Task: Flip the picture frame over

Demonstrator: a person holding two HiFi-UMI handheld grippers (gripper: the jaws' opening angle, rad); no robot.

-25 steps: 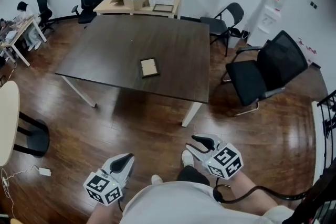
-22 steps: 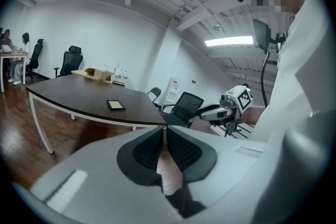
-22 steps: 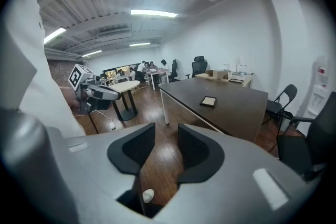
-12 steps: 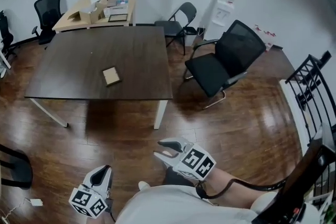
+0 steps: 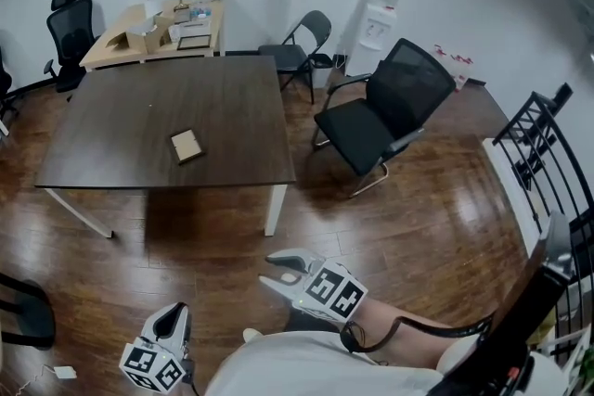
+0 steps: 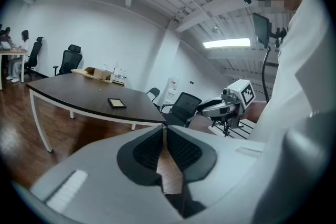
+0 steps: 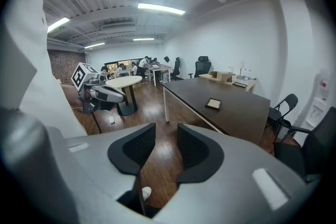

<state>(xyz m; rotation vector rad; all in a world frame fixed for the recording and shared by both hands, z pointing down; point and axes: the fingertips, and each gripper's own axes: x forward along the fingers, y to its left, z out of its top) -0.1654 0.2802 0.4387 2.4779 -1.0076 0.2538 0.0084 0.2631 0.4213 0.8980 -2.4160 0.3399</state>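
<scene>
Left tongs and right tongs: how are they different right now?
The left tongs are closed, jaws together; the right tongs are open, jaws apart. In the head view the left tongs sit lower, the right tongs farther forward. Both are empty, away from the picture frame on the table.

Seen from the head view, there are two claws: a left claw (image 5: 172, 320) and a right claw (image 5: 276, 272). One picture frame (image 5: 186, 145). Two desks: dark desk (image 5: 232, 97), light desk (image 5: 111, 51). Three whole chairs: mesh chair (image 5: 394, 102), folding chair (image 5: 299, 40), office chair (image 5: 72, 23). One water cooler (image 5: 379, 6).
</scene>
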